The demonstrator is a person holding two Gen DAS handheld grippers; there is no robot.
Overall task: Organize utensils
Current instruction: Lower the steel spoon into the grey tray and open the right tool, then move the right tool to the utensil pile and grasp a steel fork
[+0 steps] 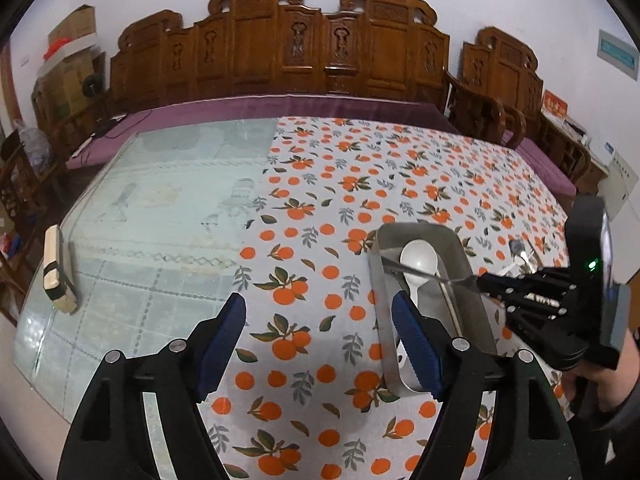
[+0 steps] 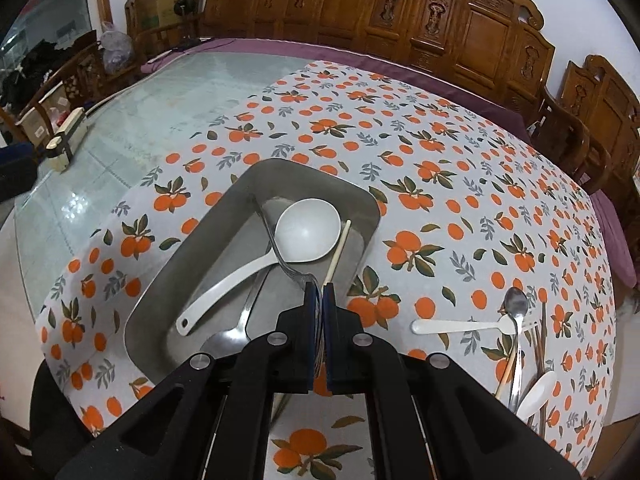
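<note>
Steel fork [image 2: 280, 254] sits pinched in the right tongs [image 2: 319, 292] above the tray [image 2: 168, 292]; left tongs [image 1: 320, 320] gape wide, empty.

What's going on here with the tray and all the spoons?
A person is sorting utensils into a metal tray on the orange-print tablecloth. The right gripper has its jaws shut on a metal fork over the tray, which already holds a white ladle, a chopstick and a metal spoon. The left gripper is open and empty. More spoons wait to the right.
</note>
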